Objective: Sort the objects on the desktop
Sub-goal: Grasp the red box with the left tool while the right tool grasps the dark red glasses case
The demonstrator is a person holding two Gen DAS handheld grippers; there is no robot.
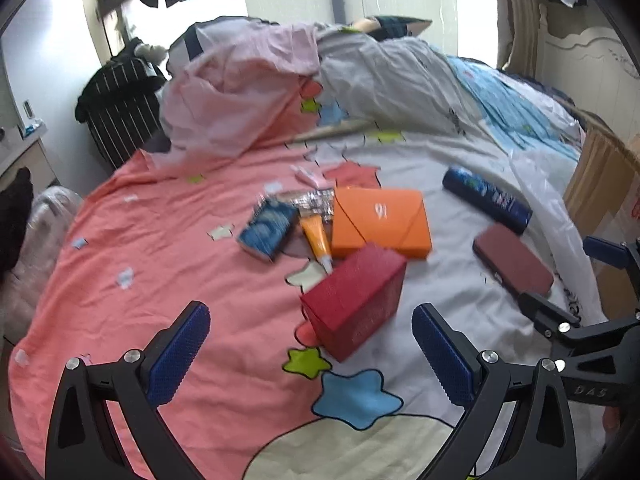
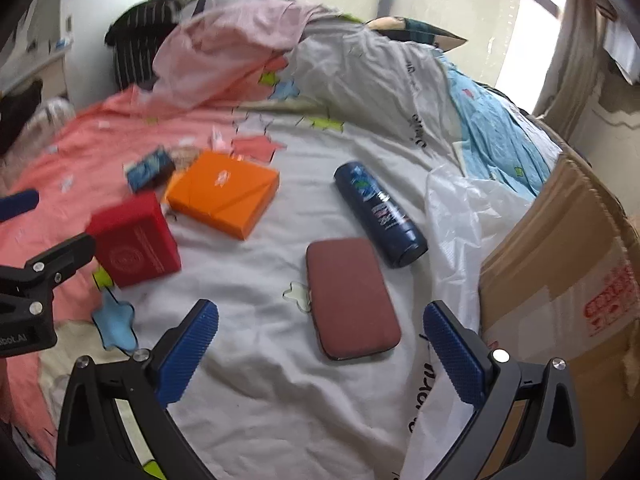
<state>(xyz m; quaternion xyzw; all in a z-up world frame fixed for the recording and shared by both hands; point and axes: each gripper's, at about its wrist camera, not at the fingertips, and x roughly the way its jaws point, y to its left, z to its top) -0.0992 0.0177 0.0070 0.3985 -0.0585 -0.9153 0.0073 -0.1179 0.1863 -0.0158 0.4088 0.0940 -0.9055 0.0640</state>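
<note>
Objects lie on a bed sheet. A red box (image 1: 354, 300) (image 2: 136, 240) sits just ahead of my open left gripper (image 1: 312, 356), between its fingers' line but apart from them. Behind it lie an orange flat box (image 1: 380, 222) (image 2: 224, 192), an orange tube (image 1: 316, 240), a blue packet (image 1: 268, 232) (image 2: 150, 170) and a silver foil pack (image 1: 312, 200). A maroon case (image 2: 352, 300) (image 1: 514, 260) lies right before my open right gripper (image 2: 320, 348). A dark blue bottle (image 2: 380, 214) (image 1: 488, 200) lies on its side beyond the case.
A cardboard box (image 2: 560, 292) with a white plastic bag (image 2: 460, 216) stands at the bed's right edge. Piled bedding and pink cloth (image 1: 232, 100) fill the back. A striped dark garment (image 1: 120, 108) hangs over furniture at the far left.
</note>
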